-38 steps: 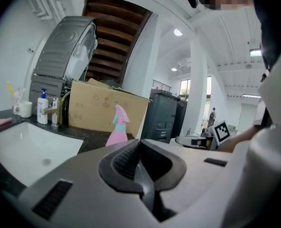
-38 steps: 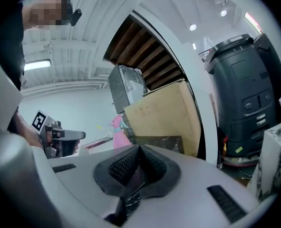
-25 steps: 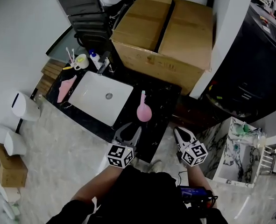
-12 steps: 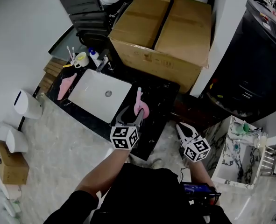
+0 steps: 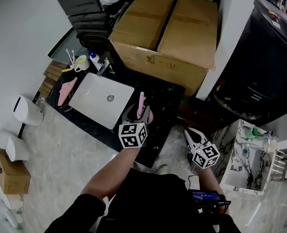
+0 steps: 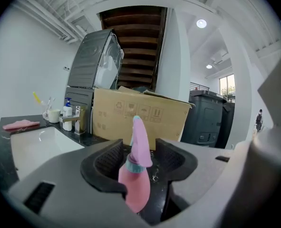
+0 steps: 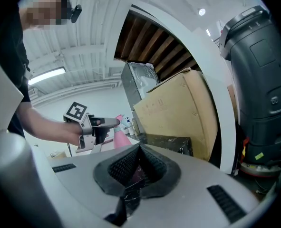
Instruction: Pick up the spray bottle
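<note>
Straddling the spray bottle (image 6: 136,175) beside the sink (image 5: 102,98), left gripper (image 5: 137,111) jaws are closing; right gripper (image 5: 190,133) jaws together

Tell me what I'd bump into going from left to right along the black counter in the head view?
pink cloth → white sink → pink spray bottle → right gripper
</note>
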A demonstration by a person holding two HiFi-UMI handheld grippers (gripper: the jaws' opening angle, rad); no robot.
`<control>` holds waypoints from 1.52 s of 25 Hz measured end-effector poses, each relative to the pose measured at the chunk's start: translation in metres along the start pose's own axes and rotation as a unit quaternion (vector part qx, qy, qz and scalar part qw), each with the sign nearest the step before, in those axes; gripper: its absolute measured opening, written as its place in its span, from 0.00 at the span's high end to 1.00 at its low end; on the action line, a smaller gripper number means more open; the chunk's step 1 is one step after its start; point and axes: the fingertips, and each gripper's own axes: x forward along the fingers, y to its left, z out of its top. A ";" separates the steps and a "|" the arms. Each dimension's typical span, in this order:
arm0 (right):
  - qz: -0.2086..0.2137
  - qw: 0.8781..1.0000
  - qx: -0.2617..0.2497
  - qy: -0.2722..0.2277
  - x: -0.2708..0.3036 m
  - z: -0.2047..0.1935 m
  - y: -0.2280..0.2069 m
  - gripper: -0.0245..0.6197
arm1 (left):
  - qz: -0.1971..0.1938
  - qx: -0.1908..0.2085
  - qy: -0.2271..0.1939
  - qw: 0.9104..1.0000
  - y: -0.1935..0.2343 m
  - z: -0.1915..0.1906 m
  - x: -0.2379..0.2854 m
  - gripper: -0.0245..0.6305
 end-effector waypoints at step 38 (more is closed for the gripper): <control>-0.007 1.000 0.002 -0.018 0.034 0.012 0.035 0.92 | -0.071 0.031 -0.030 0.997 0.032 0.023 -0.093 0.82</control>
